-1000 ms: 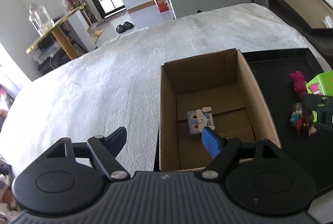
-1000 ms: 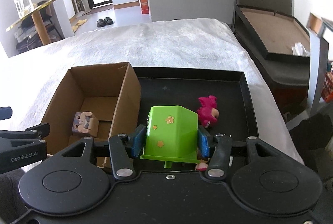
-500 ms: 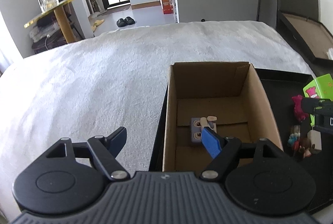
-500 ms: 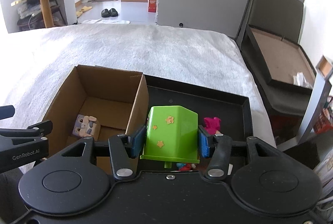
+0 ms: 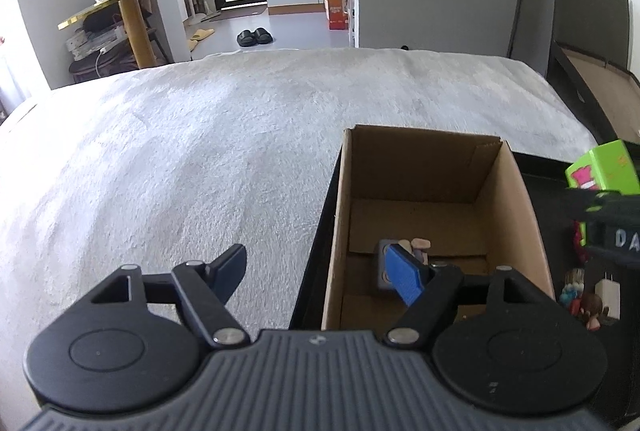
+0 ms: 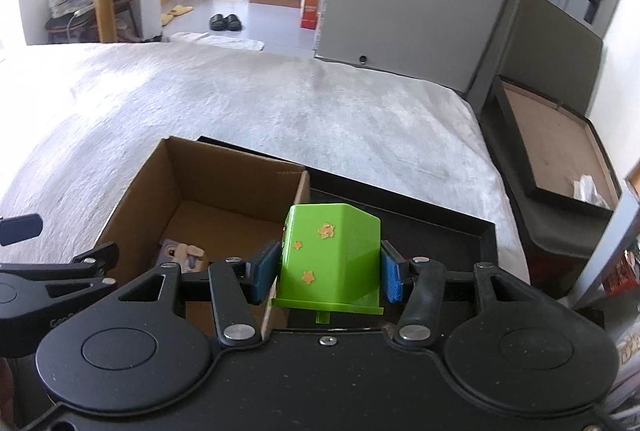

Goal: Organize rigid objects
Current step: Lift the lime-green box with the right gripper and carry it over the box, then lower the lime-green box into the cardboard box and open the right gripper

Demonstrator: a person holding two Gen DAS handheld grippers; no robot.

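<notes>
My right gripper [image 6: 326, 273] is shut on a green toy block [image 6: 334, 259] with orange stars and holds it in the air above the right wall of an open cardboard box [image 6: 224, 191]. The block also shows at the right edge of the left wrist view [image 5: 604, 171]. A grey block-shaped animal toy [image 6: 182, 255] lies on the box floor; it also shows in the left wrist view [image 5: 400, 259]. My left gripper [image 5: 316, 271] is open and empty, straddling the box's left wall [image 5: 336, 231].
The box stands in a black tray [image 6: 436, 227] on a white bed cover [image 5: 180, 159]. Small figurines [image 5: 584, 299] lie on the tray right of the box. A dark flat case [image 6: 552, 151] sits beside the bed at the right.
My right gripper has risen with the green block and shifted left toward the box. The pink figure has dropped out of its view. My left gripper has stayed open.
</notes>
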